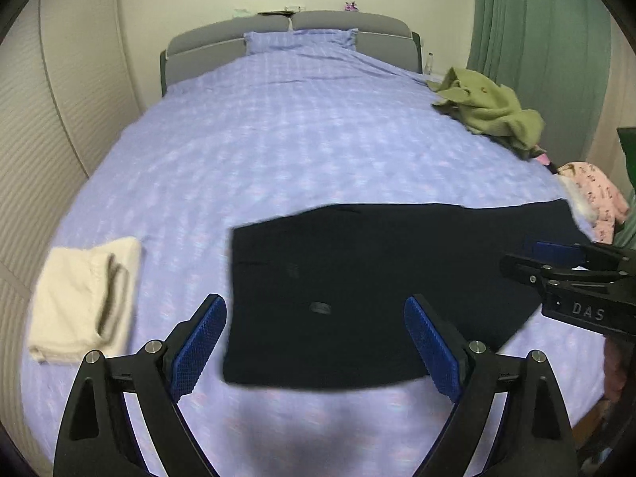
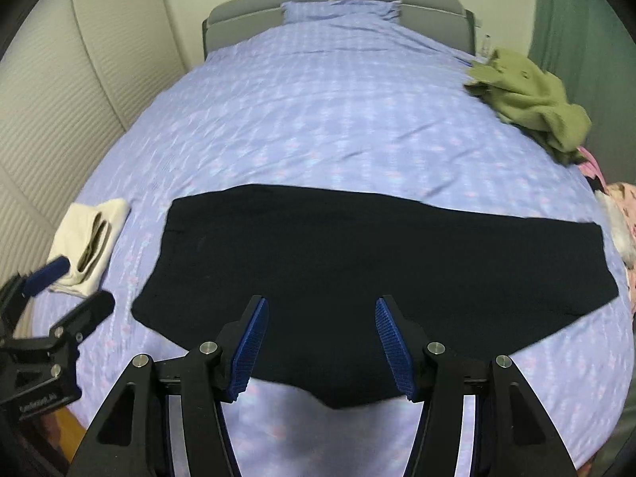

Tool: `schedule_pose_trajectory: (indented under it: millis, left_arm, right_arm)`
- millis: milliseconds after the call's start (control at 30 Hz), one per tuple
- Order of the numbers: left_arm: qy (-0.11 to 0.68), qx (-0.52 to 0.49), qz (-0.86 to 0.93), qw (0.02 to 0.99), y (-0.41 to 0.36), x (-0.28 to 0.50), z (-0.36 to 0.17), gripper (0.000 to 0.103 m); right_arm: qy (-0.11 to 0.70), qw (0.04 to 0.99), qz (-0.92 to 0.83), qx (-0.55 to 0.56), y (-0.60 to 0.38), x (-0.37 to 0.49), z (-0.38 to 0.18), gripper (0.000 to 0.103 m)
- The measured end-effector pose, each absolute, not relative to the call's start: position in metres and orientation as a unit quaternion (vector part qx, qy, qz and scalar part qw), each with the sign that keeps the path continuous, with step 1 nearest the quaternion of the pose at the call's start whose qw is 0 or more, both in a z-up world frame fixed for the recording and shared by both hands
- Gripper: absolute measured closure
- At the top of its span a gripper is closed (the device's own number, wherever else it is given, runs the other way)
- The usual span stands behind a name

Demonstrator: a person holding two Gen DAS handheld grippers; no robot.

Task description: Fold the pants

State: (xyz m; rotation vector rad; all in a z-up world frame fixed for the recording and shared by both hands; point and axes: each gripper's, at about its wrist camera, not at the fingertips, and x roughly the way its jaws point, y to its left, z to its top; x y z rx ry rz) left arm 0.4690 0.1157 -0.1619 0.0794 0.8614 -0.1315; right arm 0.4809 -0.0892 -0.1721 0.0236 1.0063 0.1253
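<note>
Your dark pants (image 2: 357, 262) lie flat across the near part of the bed (image 2: 318, 99), a long smooth shape, its weave perhaps lost to blur. Your left gripper (image 1: 316, 342) gapes wide and your right gripper (image 2: 322, 342) stands partly open, both empty above them. A folded cream towel (image 1: 83, 298) lies to the left, rumpled green fleece (image 1: 489, 111) far right.

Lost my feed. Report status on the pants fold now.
Left gripper and right gripper open, holding nothing, above the bed. Black pants lie flat, folded lengthwise. Nothing on them; white folded cloth lies clear beside.
</note>
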Motion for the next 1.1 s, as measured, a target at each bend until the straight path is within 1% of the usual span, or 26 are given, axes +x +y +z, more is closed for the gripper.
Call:
schedule_pose_trajectory:
  millis: [133, 167, 200, 233, 300, 333, 467, 533, 600, 667, 933, 1000, 1100]
  left_arm:
    - [0.424, 0.011, -0.08, 0.902, 0.173, 0.503, -0.188, 0.014]
    - [0.428, -0.005, -0.087, 0.899, 0.187, 0.512, -0.196, 0.017]
    - [0.436, -0.029, -0.097, 0.894, 0.203, 0.525, -0.208, 0.021]
    - [0.442, -0.049, -0.108, 0.889, 0.213, 0.535, -0.217, 0.022]
    - [0.453, -0.091, -0.133, 0.877, 0.232, 0.556, -0.235, 0.033]
    - [0.459, -0.108, -0.146, 0.87, 0.24, 0.567, -0.245, 0.034]
    - [0.483, -0.135, -0.17, 0.849, 0.254, 0.604, -0.28, 0.049]
    - [0.498, -0.147, -0.185, 0.834, 0.256, 0.617, -0.298, 0.055]
    - [0.512, -0.153, -0.193, 0.823, 0.254, 0.629, -0.313, 0.064]
    - [0.515, -0.148, -0.192, 0.822, 0.251, 0.637, -0.319, 0.065]
    - [0.505, -0.143, -0.187, 0.83, 0.251, 0.683, -0.325, 0.064]
    - [0.511, -0.145, -0.196, 0.824, 0.246, 0.693, -0.33, 0.06]
    - [0.534, -0.156, -0.211, 0.804, 0.242, 0.701, -0.339, 0.062]
  right_arm:
    - [0.501, 0.862, 0.072, 0.007, -0.032, 0.506, -0.189, 0.046]
    - [0.51, 0.857, 0.078, 0.004, -0.019, 0.513, -0.196, 0.046]
    - [0.514, 0.854, 0.083, 0.003, -0.008, 0.52, -0.202, 0.046]
    - [0.517, 0.852, 0.085, 0.002, 0.002, 0.524, -0.206, 0.046]
    - [0.521, 0.849, 0.087, -0.005, 0.02, 0.536, -0.217, 0.046]
    - [0.524, 0.847, 0.084, -0.012, 0.028, 0.544, -0.224, 0.046]
    - [0.535, 0.842, 0.071, -0.02, 0.048, 0.568, -0.245, 0.046]
    - [0.541, 0.839, 0.064, -0.023, 0.054, 0.579, -0.255, 0.046]
    - [0.546, 0.835, 0.058, -0.025, 0.056, 0.587, -0.262, 0.046]
    - [0.554, 0.83, 0.056, -0.025, 0.057, 0.593, -0.267, 0.046]
    - [0.56, 0.826, 0.052, -0.024, 0.062, 0.599, -0.275, 0.046]
    - [0.56, 0.827, 0.048, -0.02, 0.062, 0.602, -0.278, 0.046]
    - [0.565, 0.824, 0.041, -0.006, 0.061, 0.61, -0.282, 0.046]
